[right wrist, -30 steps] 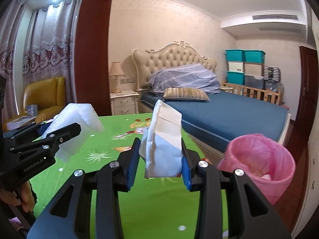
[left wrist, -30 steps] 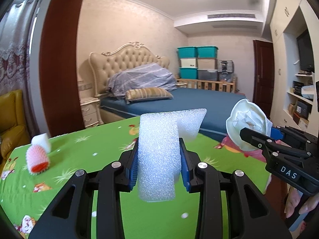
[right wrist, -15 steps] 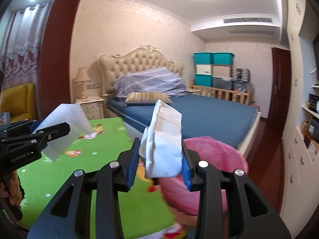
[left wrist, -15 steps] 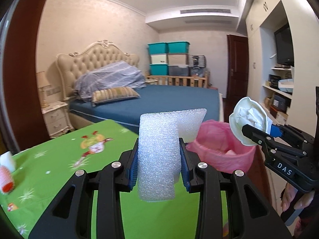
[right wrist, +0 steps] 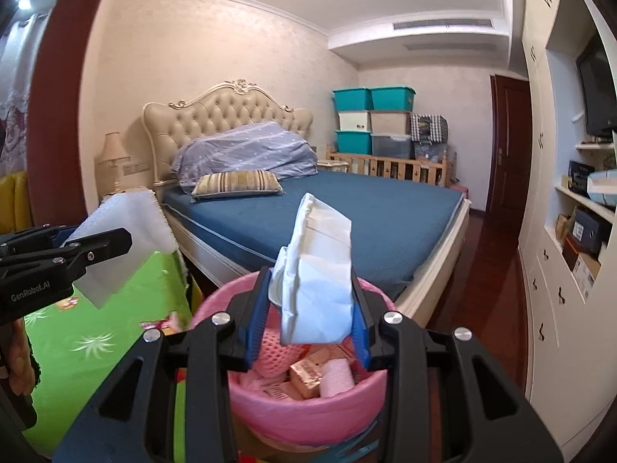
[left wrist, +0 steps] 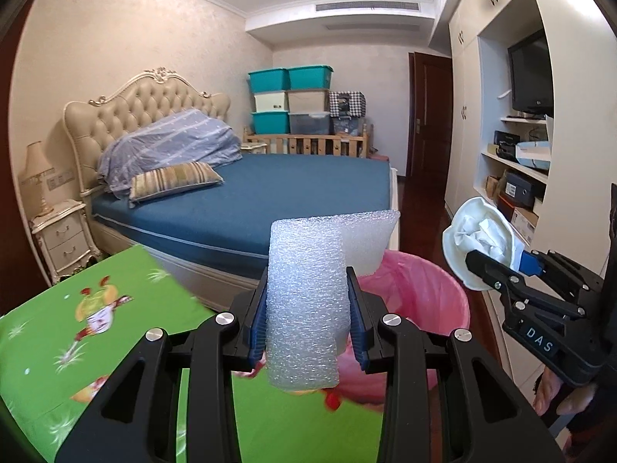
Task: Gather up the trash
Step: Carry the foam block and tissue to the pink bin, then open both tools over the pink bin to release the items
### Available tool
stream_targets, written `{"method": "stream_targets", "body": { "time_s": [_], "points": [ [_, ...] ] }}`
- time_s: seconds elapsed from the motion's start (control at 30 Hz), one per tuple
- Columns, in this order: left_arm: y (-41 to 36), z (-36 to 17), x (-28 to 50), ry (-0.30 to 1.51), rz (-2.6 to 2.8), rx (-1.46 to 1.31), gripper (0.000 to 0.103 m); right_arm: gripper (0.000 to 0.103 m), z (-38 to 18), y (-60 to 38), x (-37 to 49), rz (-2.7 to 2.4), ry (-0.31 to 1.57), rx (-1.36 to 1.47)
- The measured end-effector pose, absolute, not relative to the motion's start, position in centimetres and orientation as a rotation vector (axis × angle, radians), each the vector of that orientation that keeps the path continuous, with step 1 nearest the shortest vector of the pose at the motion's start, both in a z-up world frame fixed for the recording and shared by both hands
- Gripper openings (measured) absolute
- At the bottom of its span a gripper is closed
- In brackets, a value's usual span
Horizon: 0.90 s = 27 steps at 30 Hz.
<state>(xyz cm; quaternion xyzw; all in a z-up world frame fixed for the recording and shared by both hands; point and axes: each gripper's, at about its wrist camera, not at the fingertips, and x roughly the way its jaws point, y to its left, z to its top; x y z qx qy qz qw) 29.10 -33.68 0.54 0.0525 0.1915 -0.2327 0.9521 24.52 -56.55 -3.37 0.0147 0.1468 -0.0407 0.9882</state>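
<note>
My left gripper (left wrist: 307, 318) is shut on a folded strip of white foam wrap (left wrist: 304, 301), held upright over the table's far edge. Behind it stands the pink-lined trash bin (left wrist: 432, 301). My right gripper (right wrist: 307, 308) is shut on a crushed white paper cup with tissue (right wrist: 318, 266), directly above the open bin (right wrist: 308, 409), which holds several wrappers and a pink foam net. The right gripper (left wrist: 497, 270) with its cup (left wrist: 480, 243) shows at the right of the left wrist view. At the left of the right wrist view, the left gripper (right wrist: 96, 243) holds the foam (right wrist: 119, 243).
A green cartoon-print tablecloth (left wrist: 77, 347) covers the table at left. Beyond the bin are a blue bed (left wrist: 270, 189), a nightstand (left wrist: 65, 239), stacked storage boxes (left wrist: 293, 100) and a white shelf wall (left wrist: 513, 177) at right. A hand (left wrist: 559, 397) grips the right tool.
Both grippers have swung right, from over the table toward the pink bin. The bin now sits under the right gripper and just behind the left. The pink net on the table has left view.
</note>
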Motion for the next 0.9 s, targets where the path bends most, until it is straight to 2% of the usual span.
{"method": "stream_targets", "body": {
  "time_s": [0.47,0.5,0.53,0.57,0.6,0.67,0.77,0.9],
  "points": [
    [-40.1,-2.1,34.8,0.507,-0.542,0.072,0.035,0.037,-5.9,-58.9,29.6,-0.054,0.364,0.082],
    [-40.3,-2.2,35.2,0.513,-0.549,0.07,0.042,0.037,-6.1,-58.8,30.0,-0.046,0.367,0.083],
    [-40.6,-2.4,35.7,0.521,-0.558,0.068,0.049,0.043,-6.4,-58.9,30.4,-0.037,0.371,0.083],
    [-40.6,-2.6,36.2,0.526,-0.561,0.061,0.065,0.055,-6.7,-58.9,30.6,-0.024,0.376,0.084],
    [-40.5,-2.8,36.5,0.526,-0.563,0.047,0.071,0.058,-7.1,-58.9,30.9,-0.019,0.38,0.086],
    [-40.4,-2.8,36.7,0.525,-0.548,0.048,0.071,0.058,-7.5,-59.4,30.9,-0.024,0.381,0.095],
    [-38.9,-2.3,36.4,0.505,-0.518,0.036,0.084,0.059,-7.1,-60.1,29.6,-0.03,0.36,0.118],
    [-36.0,-1.5,34.8,0.475,-0.479,0.036,0.084,0.063,-4.7,-60.6,27.0,-0.033,0.32,0.131]
  ]
}}
